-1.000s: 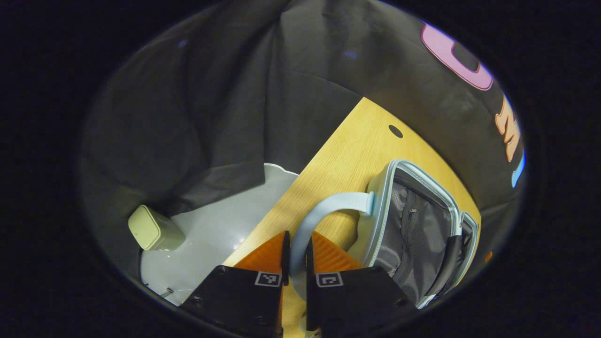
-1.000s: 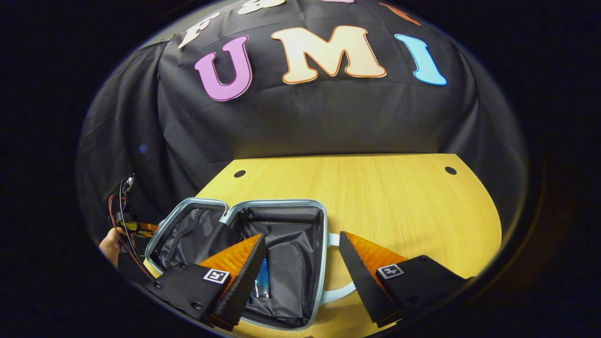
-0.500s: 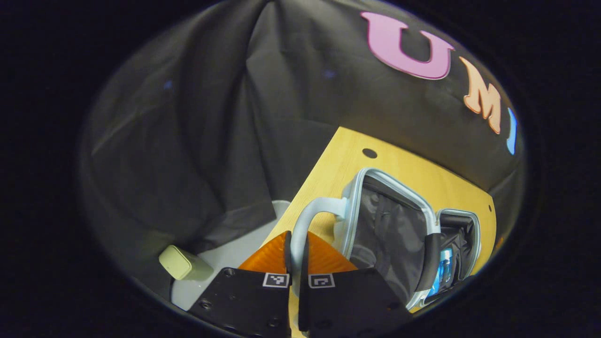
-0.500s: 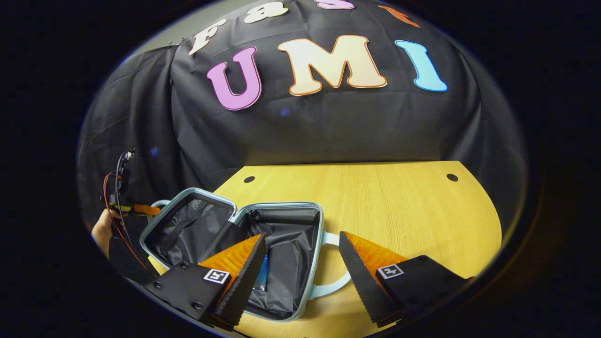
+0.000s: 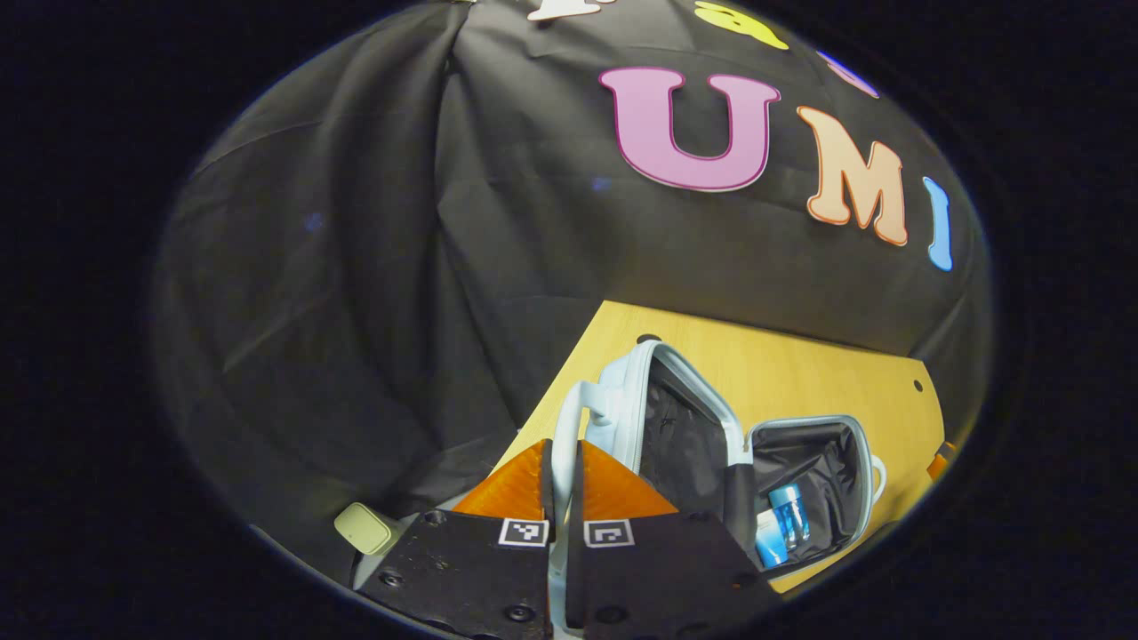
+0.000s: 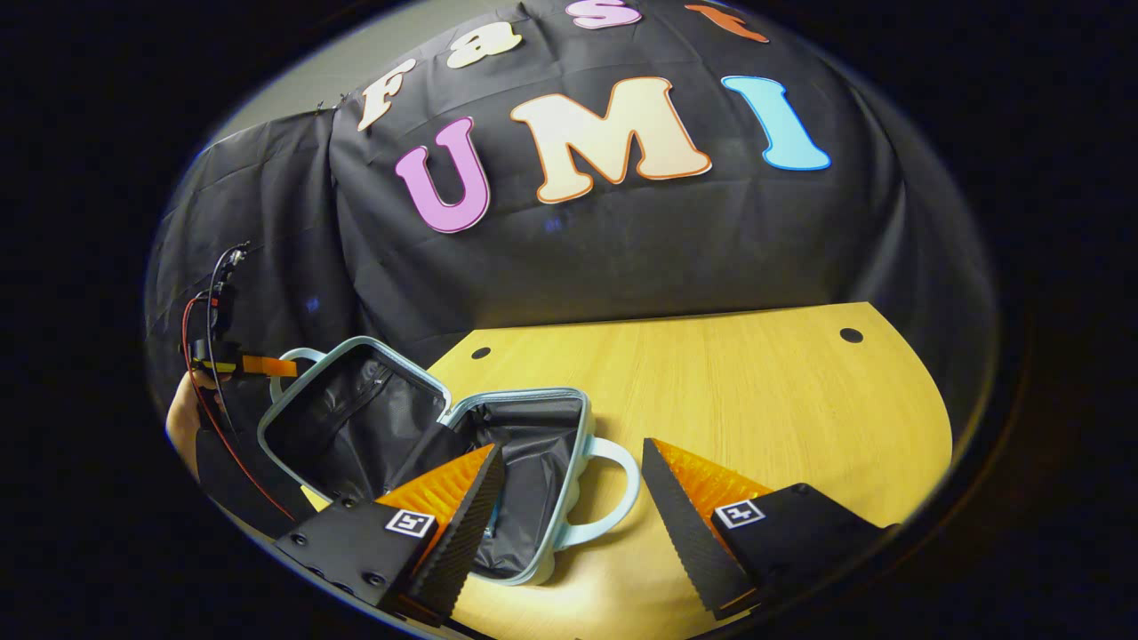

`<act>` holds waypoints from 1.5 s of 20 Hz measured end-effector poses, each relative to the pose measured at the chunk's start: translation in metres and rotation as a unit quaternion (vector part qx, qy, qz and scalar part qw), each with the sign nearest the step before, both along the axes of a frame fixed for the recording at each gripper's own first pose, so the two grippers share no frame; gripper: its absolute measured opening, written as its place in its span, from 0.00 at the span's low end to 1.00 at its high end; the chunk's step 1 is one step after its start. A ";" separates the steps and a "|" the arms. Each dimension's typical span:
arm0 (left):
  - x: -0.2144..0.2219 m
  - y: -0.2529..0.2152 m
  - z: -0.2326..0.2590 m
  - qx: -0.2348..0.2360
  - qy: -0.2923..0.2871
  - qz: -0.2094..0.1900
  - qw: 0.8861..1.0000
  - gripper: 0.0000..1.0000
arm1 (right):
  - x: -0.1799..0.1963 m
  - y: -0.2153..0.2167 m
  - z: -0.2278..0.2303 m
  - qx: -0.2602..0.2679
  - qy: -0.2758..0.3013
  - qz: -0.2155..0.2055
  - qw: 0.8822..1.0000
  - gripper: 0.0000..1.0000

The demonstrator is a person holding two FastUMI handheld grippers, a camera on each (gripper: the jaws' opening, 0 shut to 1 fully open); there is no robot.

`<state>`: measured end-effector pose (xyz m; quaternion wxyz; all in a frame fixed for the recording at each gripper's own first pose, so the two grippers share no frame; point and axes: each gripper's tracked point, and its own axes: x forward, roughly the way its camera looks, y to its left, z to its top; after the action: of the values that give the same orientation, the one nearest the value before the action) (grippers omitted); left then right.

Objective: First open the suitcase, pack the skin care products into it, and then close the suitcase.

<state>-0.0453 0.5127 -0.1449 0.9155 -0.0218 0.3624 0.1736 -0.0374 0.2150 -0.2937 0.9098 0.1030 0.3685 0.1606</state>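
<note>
A small pale blue suitcase (image 6: 569,524) lies open on the wooden table (image 6: 756,400), lined in black. Its lid (image 5: 622,418) stands tilted up. My left gripper (image 5: 562,462) is shut on the lid's handle (image 5: 562,427), which runs between its fingers. That same gripper (image 6: 253,364) shows at the far left of the right gripper view, held by a hand. Blue skin care bottles (image 5: 782,524) lie in the base half (image 5: 845,462). My right gripper (image 6: 569,484) hangs open above the base's own handle (image 6: 613,489), touching nothing.
Black cloth walls close in the back and left of the table. A small pale green box (image 5: 363,528) sits on the light floor below the table's left edge. The table's right half (image 6: 800,418) is bare wood with two cable holes.
The left gripper has lifted the lid by its handle, swinging it from nearly flat to steeply raised. The bottles in the base have come into the left gripper view. The right gripper stayed open.
</note>
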 end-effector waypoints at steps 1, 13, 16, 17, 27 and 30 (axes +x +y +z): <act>0.001 -0.011 0.006 0.000 -0.007 -0.004 1.000 0.00 | 0.000 -0.006 0.003 0.002 -0.003 -0.001 1.000 0.98; 0.045 -0.164 0.057 0.024 -0.045 -0.131 0.990 0.00 | -0.018 -0.072 0.006 0.017 0.003 -0.013 1.000 0.98; 0.056 -0.201 0.055 0.014 -0.048 -0.160 0.986 0.00 | -0.021 -0.090 0.006 0.018 0.007 -0.023 1.000 0.98; 0.059 -0.213 0.053 0.006 -0.049 -0.167 0.985 0.00 | -0.020 -0.097 0.005 0.017 0.008 -0.027 0.999 0.98; 0.074 -0.324 0.022 -0.081 -0.058 -0.234 0.967 0.00 | -0.025 -0.148 0.010 0.003 0.007 -0.053 0.999 0.98; 0.073 -0.352 0.010 -0.117 -0.049 -0.245 0.961 0.00 | -0.026 -0.161 0.011 -0.001 0.007 -0.063 0.998 0.98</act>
<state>0.0277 0.1610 -0.1352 0.9378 -0.0473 0.3289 -0.1011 -0.0632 0.0540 -0.2822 0.9156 0.1262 0.3679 0.1021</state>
